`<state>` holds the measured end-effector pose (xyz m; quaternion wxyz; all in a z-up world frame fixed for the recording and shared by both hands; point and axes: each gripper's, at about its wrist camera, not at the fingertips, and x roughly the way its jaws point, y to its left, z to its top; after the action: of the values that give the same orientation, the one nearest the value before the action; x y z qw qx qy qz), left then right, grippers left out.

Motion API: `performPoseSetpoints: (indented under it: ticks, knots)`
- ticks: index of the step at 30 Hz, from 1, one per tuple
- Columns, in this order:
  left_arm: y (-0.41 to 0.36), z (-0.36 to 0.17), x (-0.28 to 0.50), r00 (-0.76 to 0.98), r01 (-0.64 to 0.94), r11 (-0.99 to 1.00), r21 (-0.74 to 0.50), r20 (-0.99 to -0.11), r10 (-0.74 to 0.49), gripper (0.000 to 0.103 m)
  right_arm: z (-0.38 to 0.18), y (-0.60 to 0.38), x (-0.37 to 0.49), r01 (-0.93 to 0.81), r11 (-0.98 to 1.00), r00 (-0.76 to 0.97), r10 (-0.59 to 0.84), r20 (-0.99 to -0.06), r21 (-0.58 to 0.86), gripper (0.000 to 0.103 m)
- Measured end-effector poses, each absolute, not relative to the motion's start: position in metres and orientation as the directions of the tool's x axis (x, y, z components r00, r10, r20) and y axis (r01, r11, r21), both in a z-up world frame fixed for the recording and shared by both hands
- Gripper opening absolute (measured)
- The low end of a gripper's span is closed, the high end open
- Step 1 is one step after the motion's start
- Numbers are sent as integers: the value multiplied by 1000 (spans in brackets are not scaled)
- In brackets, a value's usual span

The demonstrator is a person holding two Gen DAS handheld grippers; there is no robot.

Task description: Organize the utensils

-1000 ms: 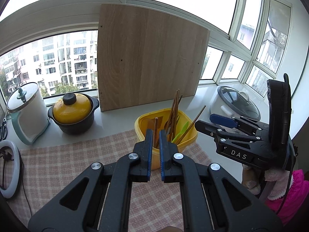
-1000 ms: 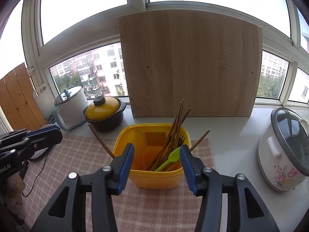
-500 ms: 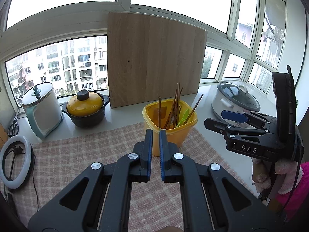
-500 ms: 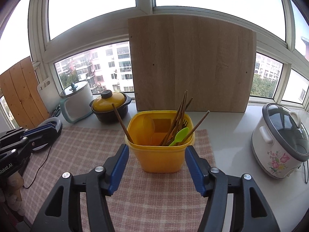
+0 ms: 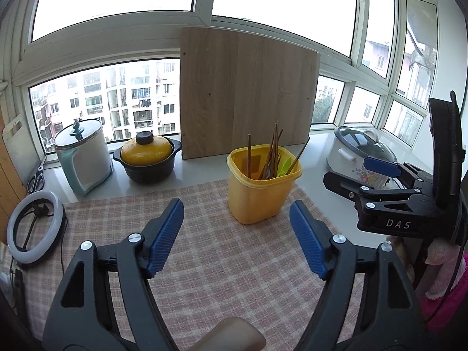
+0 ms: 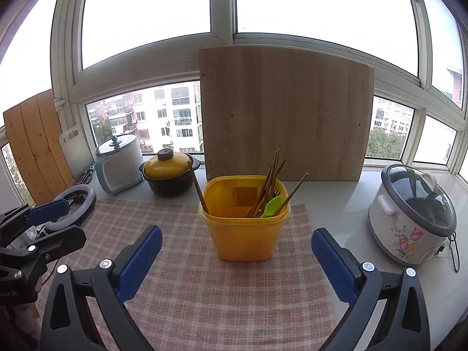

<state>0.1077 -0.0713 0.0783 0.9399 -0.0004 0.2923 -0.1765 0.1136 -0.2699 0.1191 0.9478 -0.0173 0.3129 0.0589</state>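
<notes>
A yellow plastic tub stands upright on a pink checked cloth. It holds several wooden chopsticks and a green plastic spoon. One chopstick leans out over its left rim. My left gripper is back from the tub, jaws opening wide, nothing between them. My right gripper is also back from the tub, jaws opening wide and empty. Each gripper shows at the edge of the other's view, the right gripper, the left gripper.
A large wooden board leans on the window behind the tub. A yellow-lidded black pot and a white kettle stand at the back left, a flowered rice cooker at the right. A ring light lies at the cloth's left edge.
Both grippers have pulled back from the tub, which looks smaller and farther. The left jaws went from shut to wide open. The right jaws widened further.
</notes>
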Motion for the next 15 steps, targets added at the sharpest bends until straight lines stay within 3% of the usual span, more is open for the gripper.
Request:
performPoseSetpoints:
  ticks: [6,15]
  knots:
    - [-70,76,102,792,273,961,-51,-555,-255,102,119,-271,105,-87,996,812,76,-579,10,103]
    - [-72,70,97,814,237,971,21,-550,-187,103,112,-270,105,-74,997,804,56,-592,-7,103]
